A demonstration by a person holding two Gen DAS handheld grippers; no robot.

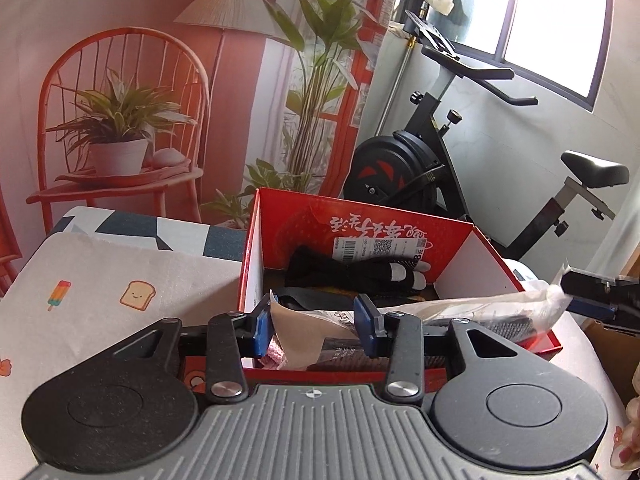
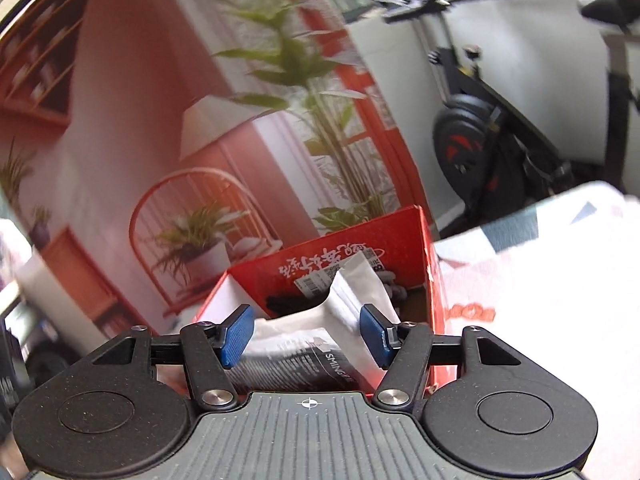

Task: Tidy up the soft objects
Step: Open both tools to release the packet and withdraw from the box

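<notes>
A red cardboard box (image 1: 460, 256) stands open on the bed and holds black gloves (image 1: 352, 268), a dark strap and flat plastic packages. My left gripper (image 1: 316, 326) is open just above the box's near edge, with a translucent package (image 1: 296, 340) lying between its blue pads. My right gripper (image 2: 306, 334) is open over the same box (image 2: 320, 264), with a clear plastic package with a black printed panel (image 2: 304, 356) between its fingers but not pinched. The right gripper also shows at the right edge of the left wrist view (image 1: 596, 294), by the package's end (image 1: 532, 304).
The box sits on a white sheet with toast and popsicle prints (image 1: 100, 280). A black exercise bike (image 1: 424, 168) stands behind the box by a window. A printed backdrop with a chair and plants (image 1: 120, 120) hangs at the back left.
</notes>
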